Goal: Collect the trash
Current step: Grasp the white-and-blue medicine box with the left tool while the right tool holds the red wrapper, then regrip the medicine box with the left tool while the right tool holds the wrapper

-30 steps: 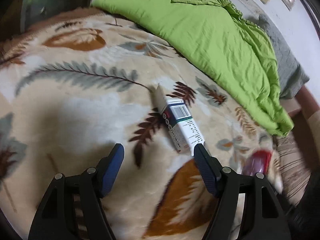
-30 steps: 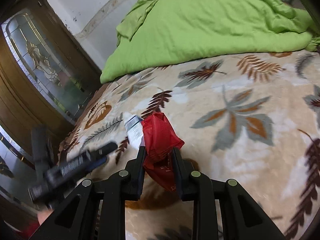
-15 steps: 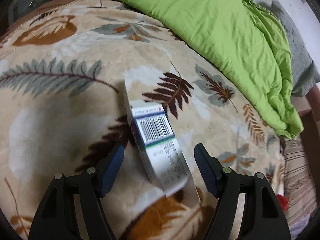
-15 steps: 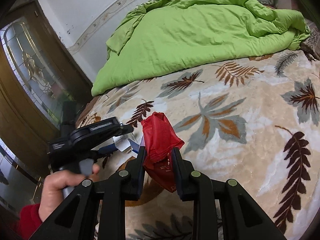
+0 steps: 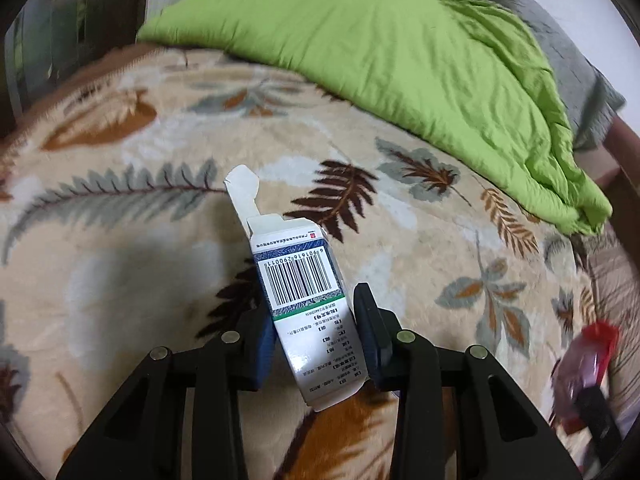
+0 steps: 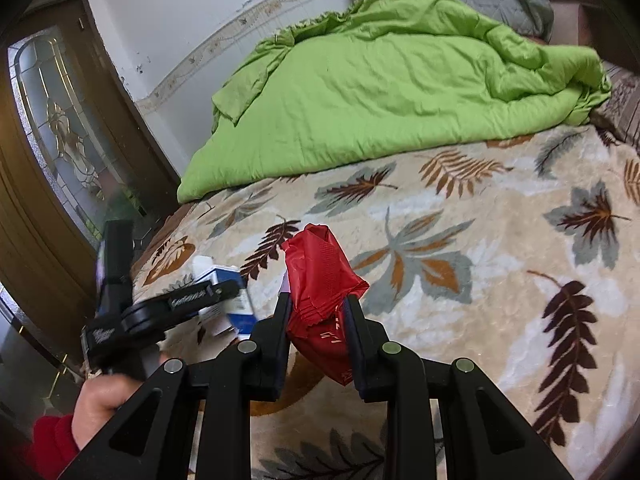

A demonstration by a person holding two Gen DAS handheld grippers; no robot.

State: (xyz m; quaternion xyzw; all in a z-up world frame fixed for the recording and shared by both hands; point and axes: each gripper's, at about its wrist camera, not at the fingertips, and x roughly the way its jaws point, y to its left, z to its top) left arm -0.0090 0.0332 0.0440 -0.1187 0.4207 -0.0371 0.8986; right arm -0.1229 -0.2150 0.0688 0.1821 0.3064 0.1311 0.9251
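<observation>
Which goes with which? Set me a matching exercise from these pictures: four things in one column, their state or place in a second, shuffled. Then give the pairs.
Things:
1. carton
2. red wrapper
3. green quilt
4. leaf blanket

States:
A. heaped at the far side of the bed
B. pinched in the right gripper
C. spread flat over the bed
D. flap open, between the closing jaws of the left gripper

Pairs: 1-D, 2-B, 3-A, 4-C
</observation>
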